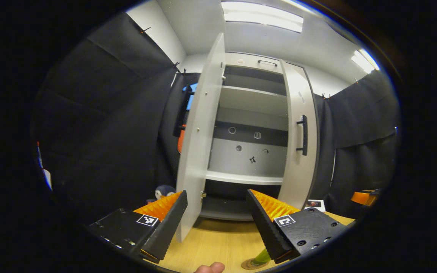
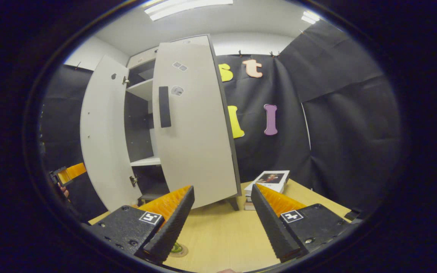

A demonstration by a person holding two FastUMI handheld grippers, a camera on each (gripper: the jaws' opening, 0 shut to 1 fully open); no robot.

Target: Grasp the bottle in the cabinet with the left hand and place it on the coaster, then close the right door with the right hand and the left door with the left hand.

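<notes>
- Now, furthest left in your left gripper view, the left gripper (image 1: 214, 212) stands wide and holds nothing; it faces the cabinet (image 1: 249, 113) square on, which suits a push on a door more than a reach inside
- Next comes the left door (image 1: 199, 140), swung far out so you see it nearly edge-on, and its free edge lies just ahead of your near finger
- Between the doors, the shelves (image 1: 247, 176) that you can see carry no bottle
- Down at the bottom edge of that view, something green, most likely the bottle (image 1: 261, 258), stands on a round brown disc that I take for the coaster (image 1: 249, 264) on the table (image 1: 218, 239); the right finger hides most of it, so treat this as a judgement
- If so, the placing looks done and the two doors are what remains
- The right door (image 1: 298, 136) hangs part open, its dark handle facing you
- In your right gripper view, the right gripper (image 2: 222, 216) is also spread wide and empty, aimed at that door's outer face (image 2: 194, 121), a fair stance for pressing it shut
- A green-and-brown disc shows beside your left finger there, probably the same coaster (image 2: 178, 249)
- To the right, some books (image 2: 269, 180) lie on the table near the door's foot, clear of its swing as far as I can judge
</notes>
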